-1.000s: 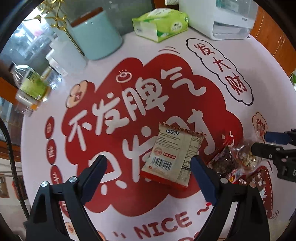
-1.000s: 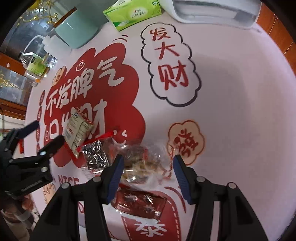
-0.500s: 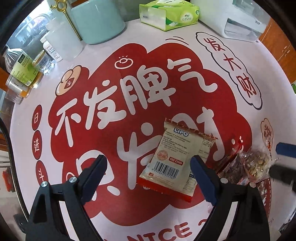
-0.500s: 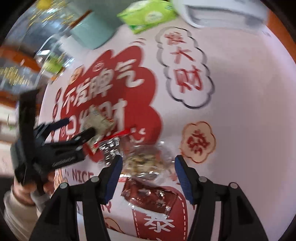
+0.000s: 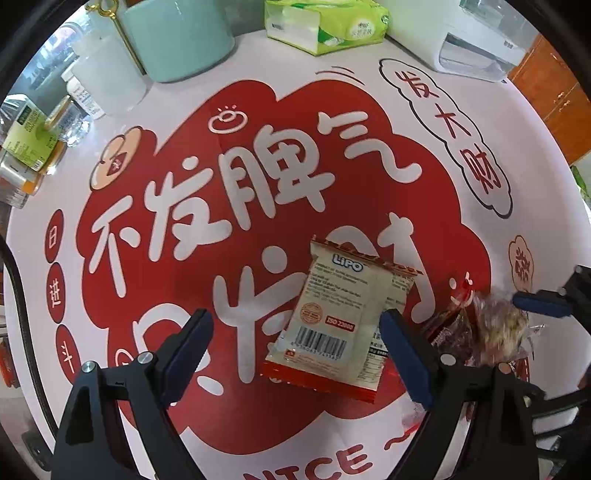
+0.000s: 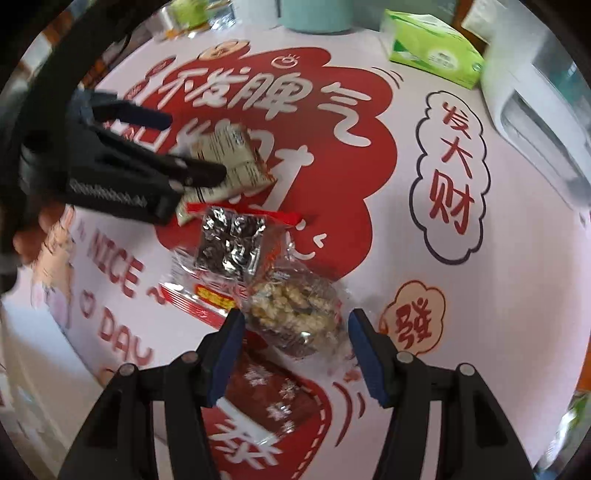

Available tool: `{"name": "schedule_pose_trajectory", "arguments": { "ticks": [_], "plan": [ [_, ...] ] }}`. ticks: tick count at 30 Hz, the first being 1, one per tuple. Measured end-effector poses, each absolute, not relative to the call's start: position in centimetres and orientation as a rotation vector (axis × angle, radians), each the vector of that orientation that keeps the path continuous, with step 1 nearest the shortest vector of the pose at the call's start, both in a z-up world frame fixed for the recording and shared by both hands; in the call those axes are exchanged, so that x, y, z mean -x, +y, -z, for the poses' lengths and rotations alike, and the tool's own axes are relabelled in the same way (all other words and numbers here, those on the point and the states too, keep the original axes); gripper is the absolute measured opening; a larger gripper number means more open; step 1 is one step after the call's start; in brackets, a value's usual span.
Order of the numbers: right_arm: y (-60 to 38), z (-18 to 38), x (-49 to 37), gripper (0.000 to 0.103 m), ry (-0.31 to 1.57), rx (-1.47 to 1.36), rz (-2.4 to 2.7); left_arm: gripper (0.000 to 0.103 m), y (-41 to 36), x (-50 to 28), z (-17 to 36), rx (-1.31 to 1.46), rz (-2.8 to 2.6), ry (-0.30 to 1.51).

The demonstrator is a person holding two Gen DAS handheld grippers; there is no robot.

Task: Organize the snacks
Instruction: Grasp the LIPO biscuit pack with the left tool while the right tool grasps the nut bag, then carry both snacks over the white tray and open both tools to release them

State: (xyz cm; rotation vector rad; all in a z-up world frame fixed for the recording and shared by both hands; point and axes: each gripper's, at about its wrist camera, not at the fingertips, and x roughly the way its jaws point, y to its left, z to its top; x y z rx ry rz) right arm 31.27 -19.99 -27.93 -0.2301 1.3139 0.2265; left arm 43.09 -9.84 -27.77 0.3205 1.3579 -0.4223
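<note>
A cream and red LiPO packet (image 5: 340, 321) lies flat on the printed tablecloth (image 5: 424, 184), between the wide-open fingers of my left gripper (image 5: 295, 354) and closer to the right finger. In the right wrist view, my right gripper (image 6: 295, 350) stands open over a clear bag of pale puffed snack (image 6: 295, 310); its pads flank the bag's near end without pressing it. A silver and dark packet (image 6: 229, 240) lies beside that bag, and a dark red snowflake packet (image 6: 273, 398) lies under the fingers. The left gripper (image 6: 184, 144) also shows there over the LiPO packet (image 6: 236, 155).
At the table's far edge stand a teal container (image 5: 177, 40), a green tissue box (image 5: 325, 26) and a white appliance (image 5: 476, 40). Bottles (image 5: 33, 147) crowd the left edge. A person's hand (image 6: 29, 240) holds the left gripper. A wooden cabinet (image 5: 561, 99) is beyond the table.
The left gripper sank closer over the LiPO packet. The right gripper rolled, so its view turned, and shifted sideways while staying over the clear bag. Both stayed open.
</note>
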Motion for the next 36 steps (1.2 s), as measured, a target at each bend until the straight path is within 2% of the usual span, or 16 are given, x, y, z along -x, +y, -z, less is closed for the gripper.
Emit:
{"name": "schedule_pose_trajectory", "arguments": {
  "ticks": [6, 13, 15, 17, 25, 36],
  "plan": [
    [-19.9, 28.4, -31.8, 0.048, 1.275, 0.226, -0.205, 0.091, -10.8, -43.0, 28.0, -0.35, 0.44, 1.358],
    [-21.7, 28.1, -31.2, 0.045, 1.246, 0.159, -0.149, 0.091, -12.1, -42.5, 28.9, -0.364, 0.437, 1.368],
    [-22.7, 27.5, -30.4, 0.045, 1.234, 0.114, -0.135, 0.083, -11.9, -42.3, 28.9, -0.336, 0.445, 1.363],
    [-23.5, 26.8, -29.8, 0.044, 1.221, 0.077, -0.121, 0.045, -12.0, -41.9, 28.1, -0.333, 0.452, 1.322],
    [-24.1, 23.3, -25.9, 0.044, 1.146, -0.013, -0.116, 0.044, -9.6, -40.5, 25.4, -0.27, 0.396, 1.317],
    [-20.5, 14.4, -19.4, 0.044, 0.959, -0.055, -0.196, 0.044, -4.5, -31.1, 10.9, -0.301, 0.368, 1.119]
  ]
}}
